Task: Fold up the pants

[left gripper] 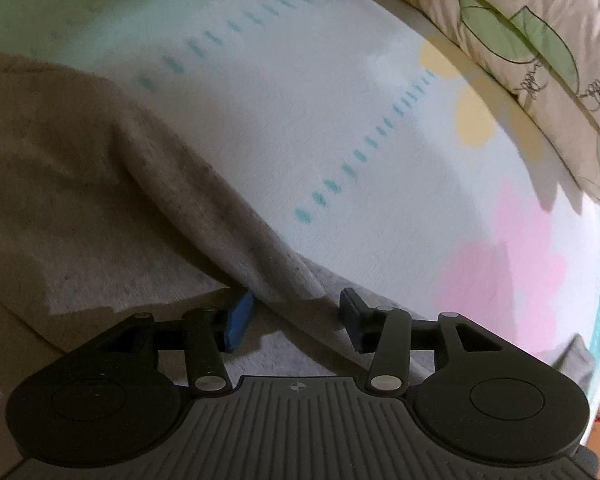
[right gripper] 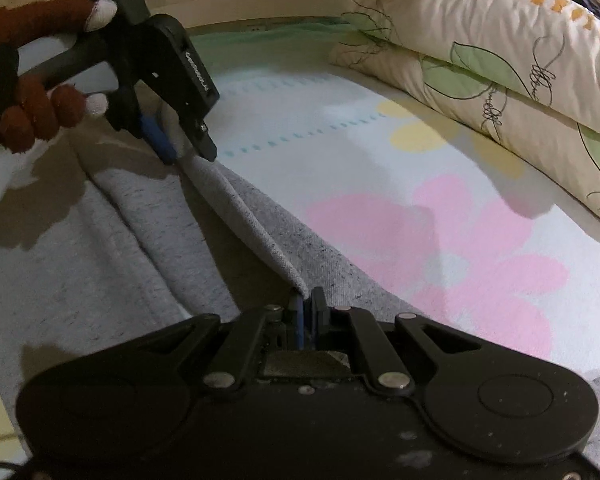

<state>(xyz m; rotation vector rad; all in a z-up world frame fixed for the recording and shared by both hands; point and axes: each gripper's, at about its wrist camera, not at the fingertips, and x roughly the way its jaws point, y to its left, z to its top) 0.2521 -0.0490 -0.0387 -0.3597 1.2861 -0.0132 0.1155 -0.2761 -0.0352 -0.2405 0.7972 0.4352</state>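
Pants (right gripper: 260,236) fold pinched in right hand-held gripper (right gripper: 306,308)

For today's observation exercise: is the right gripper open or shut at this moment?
Shut. The right gripper has its blue pads pressed together on a raised fold of the grey pants, with no gap showing between them.
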